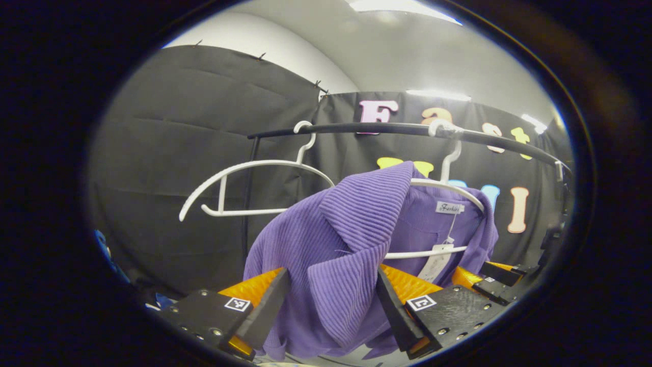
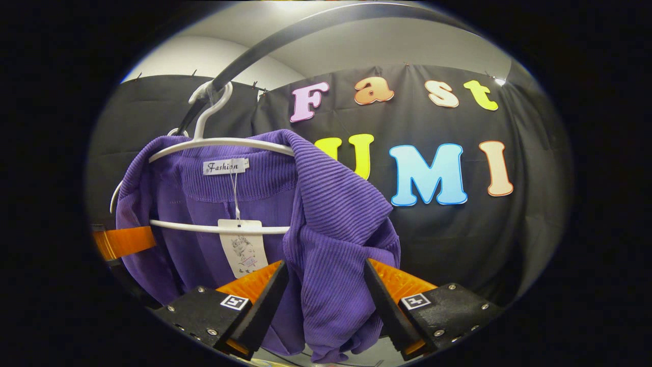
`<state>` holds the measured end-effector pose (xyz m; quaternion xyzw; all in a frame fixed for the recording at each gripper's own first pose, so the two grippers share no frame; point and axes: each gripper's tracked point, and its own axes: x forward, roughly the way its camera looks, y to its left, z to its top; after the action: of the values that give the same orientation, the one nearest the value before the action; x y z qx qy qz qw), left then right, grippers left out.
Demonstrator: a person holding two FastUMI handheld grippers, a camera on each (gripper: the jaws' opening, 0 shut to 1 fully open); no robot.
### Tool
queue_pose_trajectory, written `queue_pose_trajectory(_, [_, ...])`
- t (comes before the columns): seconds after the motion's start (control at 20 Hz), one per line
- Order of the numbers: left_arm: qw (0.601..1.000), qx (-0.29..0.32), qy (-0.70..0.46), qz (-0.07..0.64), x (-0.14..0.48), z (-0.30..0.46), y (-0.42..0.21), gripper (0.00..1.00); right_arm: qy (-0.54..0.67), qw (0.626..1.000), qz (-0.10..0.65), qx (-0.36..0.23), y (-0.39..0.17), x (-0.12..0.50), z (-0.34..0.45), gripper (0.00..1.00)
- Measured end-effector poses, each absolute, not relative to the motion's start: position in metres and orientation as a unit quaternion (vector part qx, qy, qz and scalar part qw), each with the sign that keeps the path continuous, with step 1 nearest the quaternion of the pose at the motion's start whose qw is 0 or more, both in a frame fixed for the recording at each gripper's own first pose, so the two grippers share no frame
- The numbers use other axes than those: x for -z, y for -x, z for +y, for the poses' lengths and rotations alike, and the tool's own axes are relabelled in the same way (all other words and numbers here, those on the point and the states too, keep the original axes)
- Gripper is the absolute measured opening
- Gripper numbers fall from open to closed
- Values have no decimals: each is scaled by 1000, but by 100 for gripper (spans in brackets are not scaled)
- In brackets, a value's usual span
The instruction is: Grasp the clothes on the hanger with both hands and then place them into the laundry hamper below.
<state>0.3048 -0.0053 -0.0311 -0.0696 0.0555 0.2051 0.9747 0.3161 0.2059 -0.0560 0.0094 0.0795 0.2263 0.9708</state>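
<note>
A purple ribbed garment [image 1: 356,224] hangs on a white hanger [image 1: 451,186] from a black rail [image 1: 382,127]. My left gripper [image 1: 331,278] is shut on a bunched fold of one shoulder, which is pulled off the hanger's arm. In the right gripper view the same garment [image 2: 331,204] hangs on its hanger [image 2: 219,142], and my right gripper [image 2: 325,267] is shut on the other shoulder's fold. The right gripper [image 1: 501,275] also shows at the far right of the left gripper view. An orange finger of the left gripper [image 2: 122,242] shows behind the cloth in the right gripper view.
An empty white hanger [image 1: 254,168] hangs on the rail to the left of the garment. A paper tag [image 2: 243,250] dangles from the collar label inside the garment. The rail [image 2: 285,35] curves overhead, and black cloth walls stand close behind.
</note>
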Motion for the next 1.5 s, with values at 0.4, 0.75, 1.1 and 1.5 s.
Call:
queue_pose_trajectory(0.4, [973,-225,1,59,26,-5,-311,46,-4,967,72,-243,-334,59,205,64])
queue_pose_trajectory(0.75, [979,-196,28,45,22,-21,-306,5,-43,954,82,-285,-340,56,205,7])
queue_pose_trajectory(1.1, [979,-194,54,22,2,-19,-286,1,-84,949,68,-296,-345,43,185,0])
queue_pose_trajectory(1.5, [988,-152,32,-23,-50,-16,-256,1,-97,974,20,-203,-337,15,141,0])
